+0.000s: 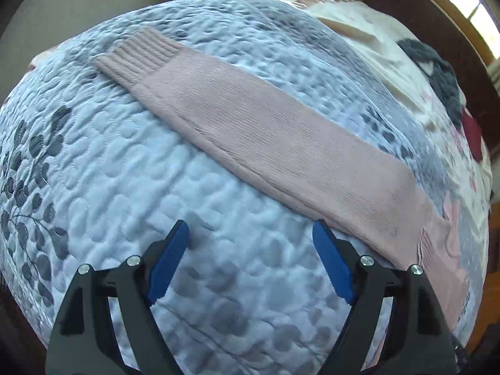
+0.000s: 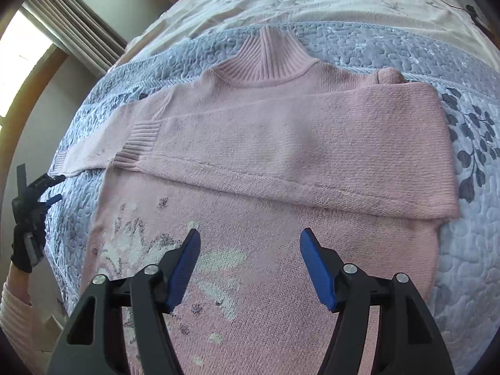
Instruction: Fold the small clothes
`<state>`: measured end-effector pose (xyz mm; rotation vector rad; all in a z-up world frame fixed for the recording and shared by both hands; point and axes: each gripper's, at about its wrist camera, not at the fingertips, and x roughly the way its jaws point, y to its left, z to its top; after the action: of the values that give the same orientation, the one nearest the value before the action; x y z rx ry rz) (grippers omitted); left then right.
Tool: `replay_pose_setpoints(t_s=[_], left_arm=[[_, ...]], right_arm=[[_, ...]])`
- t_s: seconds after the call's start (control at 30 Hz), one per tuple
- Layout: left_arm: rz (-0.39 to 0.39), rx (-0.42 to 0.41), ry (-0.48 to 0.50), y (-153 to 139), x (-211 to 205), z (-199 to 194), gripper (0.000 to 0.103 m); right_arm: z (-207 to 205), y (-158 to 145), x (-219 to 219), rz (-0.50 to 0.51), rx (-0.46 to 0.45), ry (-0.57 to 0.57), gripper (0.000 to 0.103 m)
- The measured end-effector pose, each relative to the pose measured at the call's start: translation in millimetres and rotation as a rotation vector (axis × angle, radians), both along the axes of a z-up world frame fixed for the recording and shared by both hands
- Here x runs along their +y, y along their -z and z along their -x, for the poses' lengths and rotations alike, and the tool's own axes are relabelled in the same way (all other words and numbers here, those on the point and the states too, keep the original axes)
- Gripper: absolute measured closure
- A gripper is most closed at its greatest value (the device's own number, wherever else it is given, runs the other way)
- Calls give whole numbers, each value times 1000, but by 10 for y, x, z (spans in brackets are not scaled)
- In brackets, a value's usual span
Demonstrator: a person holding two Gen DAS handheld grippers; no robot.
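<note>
Sweater point(image 2: 275, 143): pink knit with a ribbed high collar, spread flat on the blue-grey quilt point(image 2: 468, 250) of a bed, collar toward the far side, flower pattern on the near body.
Folded sleeve point(image 2: 312, 162): laid straight across the chest, its ribbed cuff point(image 2: 137, 143) lying near the opposite edge of the body.
Other sleeve point(image 1: 250, 125): stretched out flat on the quilt away from the body, ribbed cuff point(image 1: 137, 53) at its far end, not yet brought in.
Left tool point(image 1: 251, 259): blue pads spread wide, holding nothing, poised over bare quilt just beside the near edge of the outstretched sleeve.
Right tool point(image 2: 250, 262): pads likewise spread, empty, above the patterned lower body of the sweater.
Left-hand side of the right wrist view: a gloved hand point(image 2: 25, 247) with the left tool, off the edge of the garment.
Step in hand: apparently the sleeve fold, with one sleeve done and one left.
Next move, as a judgement: calls for the left tool to reach the far cuff, pinch it, and carry it across the chest onto the first sleeve; a thick, limp knit, so likely to drag and bunch unless lifted clear.
Background: floral sheet point(image 2: 312, 3) and dark clothes point(image 1: 437, 72) farther up the bed.
</note>
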<state>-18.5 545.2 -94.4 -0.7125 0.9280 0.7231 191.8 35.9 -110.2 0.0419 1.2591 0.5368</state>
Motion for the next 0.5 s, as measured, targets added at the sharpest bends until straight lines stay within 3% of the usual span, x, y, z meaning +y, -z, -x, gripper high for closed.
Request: replay_pose_setpoints(t_s=[0.13, 0.37, 0.5], left_arm=[[69, -110, -85, 62, 478, 135, 25], [103, -245, -153, 100, 961, 0, 24], [95, -282, -177, 116, 1121, -92, 25]], right_arm=[[22, 138, 70, 36, 6, 0, 37], [16, 325, 6, 62, 27, 26, 37], [25, 364, 10, 77, 14, 24, 37]])
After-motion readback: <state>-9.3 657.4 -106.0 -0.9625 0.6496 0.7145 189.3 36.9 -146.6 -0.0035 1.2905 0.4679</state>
